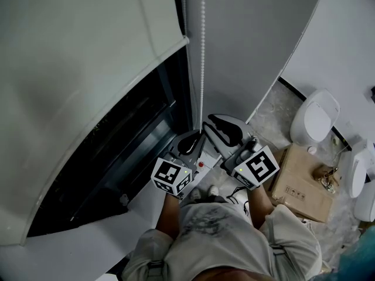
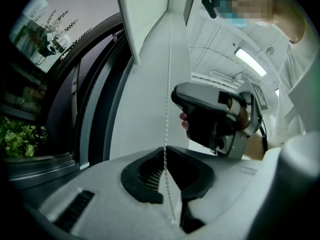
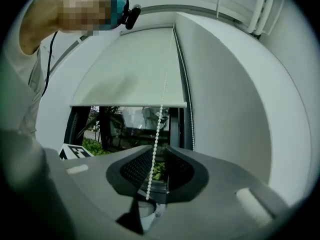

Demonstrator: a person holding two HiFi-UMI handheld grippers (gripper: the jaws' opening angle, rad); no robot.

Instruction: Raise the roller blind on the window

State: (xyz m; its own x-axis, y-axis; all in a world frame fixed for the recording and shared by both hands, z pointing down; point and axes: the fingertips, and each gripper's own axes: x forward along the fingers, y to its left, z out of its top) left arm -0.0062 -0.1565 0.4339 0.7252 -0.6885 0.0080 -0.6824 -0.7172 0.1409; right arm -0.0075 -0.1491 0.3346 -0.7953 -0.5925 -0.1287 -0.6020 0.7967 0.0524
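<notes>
Roller blind (image 1: 76, 69) filling 9-to-11 o'clock of head view, covering upper part of window (image 1: 117, 151), lower part showing uncovered. Bead chain (image 1: 203, 51) hanging from 12 o'clock down to centre. Left gripper (image 2: 165, 150) pinching chain, jaw tips closed on beads. Right gripper (image 3: 159, 149) sitting just beside it, toward 2 o'clock, jaws slightly apart, chain running loose between. Judging best practice: pulling straight down along chain, and clamping right before releasing left, so avoiding slack and bead slip.

The left forearm (image 1: 169, 215) and right forearm (image 1: 259, 199) reach forward side by side. The left gripper (image 2: 164, 149) pinches the bead chain (image 2: 168, 84) in closed jaws. The right gripper (image 3: 159, 151) holds its jaws slightly apart around it.
</notes>
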